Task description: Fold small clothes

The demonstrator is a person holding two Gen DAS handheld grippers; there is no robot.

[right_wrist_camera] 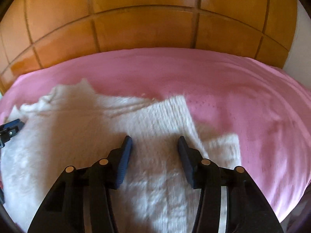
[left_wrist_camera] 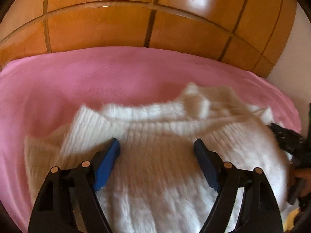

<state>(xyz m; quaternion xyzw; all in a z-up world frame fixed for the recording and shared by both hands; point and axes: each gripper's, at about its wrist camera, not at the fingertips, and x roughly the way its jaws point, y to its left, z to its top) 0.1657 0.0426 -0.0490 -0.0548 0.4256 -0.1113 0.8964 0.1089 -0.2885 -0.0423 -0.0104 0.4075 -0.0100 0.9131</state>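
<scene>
A white fuzzy knit sweater [left_wrist_camera: 155, 136] lies spread on the pink bedcover [left_wrist_camera: 116, 77]. It also shows in the right wrist view [right_wrist_camera: 87, 136], with a ribbed cuff or hem [right_wrist_camera: 171, 112] folded across it. My left gripper [left_wrist_camera: 156, 145] is open and empty, hovering just over the sweater's middle. My right gripper [right_wrist_camera: 154, 142] is open and empty over the sweater's right part. The other gripper shows at the right edge of the left wrist view [left_wrist_camera: 287, 137] and at the left edge of the right wrist view [right_wrist_camera: 11, 128].
A wooden panelled headboard [left_wrist_camera: 136, 19] stands behind the bed, seen also in the right wrist view [right_wrist_camera: 145, 19]. Pink bedcover [right_wrist_camera: 243, 106] stretches to the right of the sweater. A white wall [left_wrist_camera: 297, 48] is at the far right.
</scene>
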